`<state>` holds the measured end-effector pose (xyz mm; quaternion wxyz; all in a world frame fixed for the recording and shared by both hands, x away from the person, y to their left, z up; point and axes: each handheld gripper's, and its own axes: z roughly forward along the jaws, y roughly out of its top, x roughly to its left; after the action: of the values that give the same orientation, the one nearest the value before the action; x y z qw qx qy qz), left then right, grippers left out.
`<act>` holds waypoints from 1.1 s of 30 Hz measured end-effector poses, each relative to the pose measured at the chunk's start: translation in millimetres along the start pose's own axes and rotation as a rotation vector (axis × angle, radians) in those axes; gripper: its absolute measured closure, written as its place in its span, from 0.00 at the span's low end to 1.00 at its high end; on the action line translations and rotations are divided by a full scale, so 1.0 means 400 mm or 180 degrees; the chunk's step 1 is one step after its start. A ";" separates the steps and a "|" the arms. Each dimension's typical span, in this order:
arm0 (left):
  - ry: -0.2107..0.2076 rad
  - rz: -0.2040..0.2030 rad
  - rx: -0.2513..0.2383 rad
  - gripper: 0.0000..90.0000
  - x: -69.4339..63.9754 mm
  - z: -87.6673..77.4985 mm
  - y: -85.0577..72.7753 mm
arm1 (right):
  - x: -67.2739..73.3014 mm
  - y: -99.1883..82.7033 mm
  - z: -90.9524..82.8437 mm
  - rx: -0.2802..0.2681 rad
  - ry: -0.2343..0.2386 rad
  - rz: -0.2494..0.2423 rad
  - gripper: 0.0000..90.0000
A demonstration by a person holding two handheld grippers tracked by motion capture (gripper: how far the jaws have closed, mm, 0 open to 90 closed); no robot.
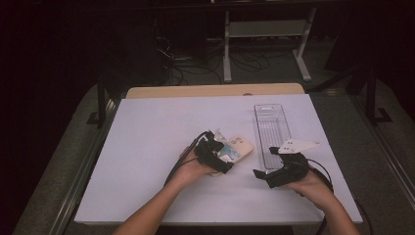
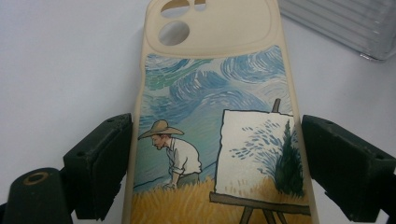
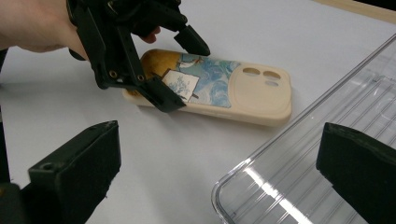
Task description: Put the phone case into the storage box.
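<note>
"Left gripper view has the left gripper straddling the phone case, one jaw on each long side. The pad on one side looks against the edge, the other stands just off it, so I'd call it spread wide and not yet pinching."

"And where's the case lying?"

"Flat on the white table, painted back up, near the middle, just beside the clear tray. From the right gripper view the case is plainly down on the surface with the left gripper over its painted end."

"So how should the grip go?"

"Close squarely on the two long edges, low enough to catch the rim; it's soft and could bow if squeezed hard."

"What about the right gripper?"

"Wide apart, holding nothing, resting by the tray's near corner."

"Room to move?"

"Plenty to the left and front. The tray wall is the only nearby edge to mind."
</note>
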<state>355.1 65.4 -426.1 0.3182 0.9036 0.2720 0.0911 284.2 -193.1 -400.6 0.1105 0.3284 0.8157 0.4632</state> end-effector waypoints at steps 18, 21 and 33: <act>-0.0242 0.0332 -0.0222 0.13 0.076 -0.147 -0.001 | -0.002 0.000 0.000 -0.0007 0.0005 0.0011 0.00; -0.0264 0.0399 -0.0247 0.13 0.083 -0.161 -0.003 | -0.001 0.000 0.000 -0.0005 0.0003 0.0011 0.00; -0.0589 0.0629 -0.0249 0.13 0.092 -0.199 -0.040 | -0.001 0.001 0.001 -0.0003 0.0006 -0.0006 0.00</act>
<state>352.1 137.9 -374.2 0.3664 0.9174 0.1475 0.0488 284.8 -193.0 -400.6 0.1103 0.3272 0.8159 0.4638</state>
